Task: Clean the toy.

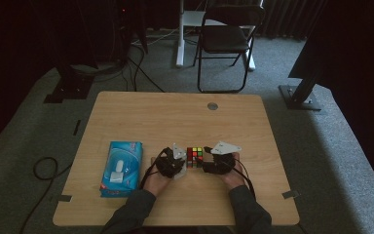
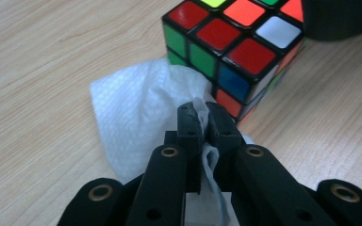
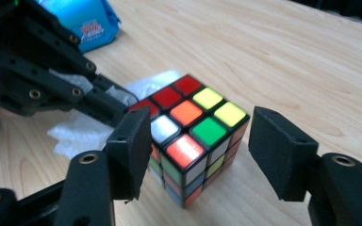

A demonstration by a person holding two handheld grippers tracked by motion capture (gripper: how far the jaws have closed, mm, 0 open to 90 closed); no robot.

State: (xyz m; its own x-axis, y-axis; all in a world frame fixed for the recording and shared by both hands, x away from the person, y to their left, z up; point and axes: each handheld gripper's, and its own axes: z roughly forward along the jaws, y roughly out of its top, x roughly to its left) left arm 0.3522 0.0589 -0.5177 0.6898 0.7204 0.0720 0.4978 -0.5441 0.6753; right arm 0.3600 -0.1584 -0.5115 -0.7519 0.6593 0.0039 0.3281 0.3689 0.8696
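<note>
High view: a Rubik's cube (image 1: 194,157) is being flanked on the wooden table (image 1: 175,117) by the left gripper (image 1: 179,165) and right gripper (image 1: 205,165); a blue tissue pack (image 1: 122,168) is lying left of them.

Left gripper view: a white tissue (image 2: 136,113) is being pinched between nearly closed jaws, beside the cube's lower edge.

Right gripper view: the cube is being straddled by half-open jaws, a gap showing at the right pad.
</note>
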